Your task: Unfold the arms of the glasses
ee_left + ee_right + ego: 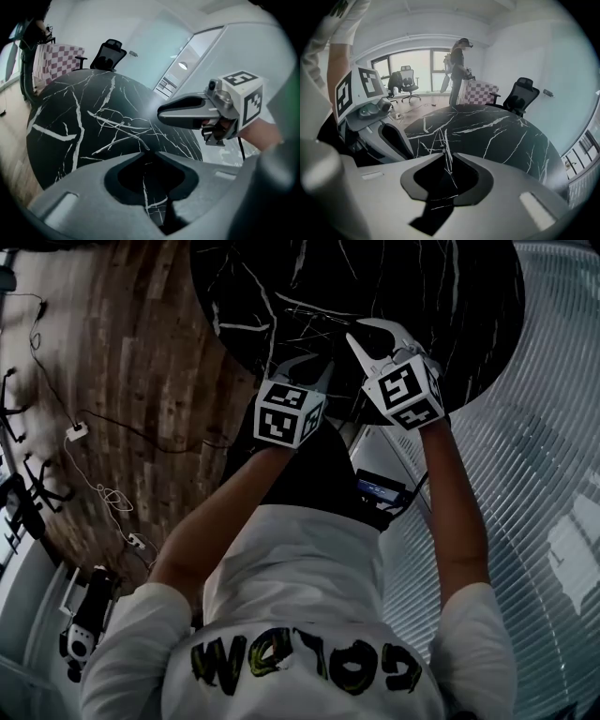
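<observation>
A round table (450, 296) of glossy black marble, laced with thin white veins, fills the upper middle of the head view. Wood-plank flooring (141, 352) lies at the upper left. The left gripper (149, 152) and right gripper (443, 153) have smooth, curved grey jaws, each narrowly parted over the stone and holding nothing. The glasses cannot be told from the pale veins.

Office meeting area. A round black marble-look table (497, 136) stands on a wood-plank floor (122, 352). A black mesh office chair (520, 96) sits beside it, and more chairs stand by large windows (415, 63). A glass partition (187, 65) lines one side. A power strip (77, 431) with cables lies on the floor.
</observation>
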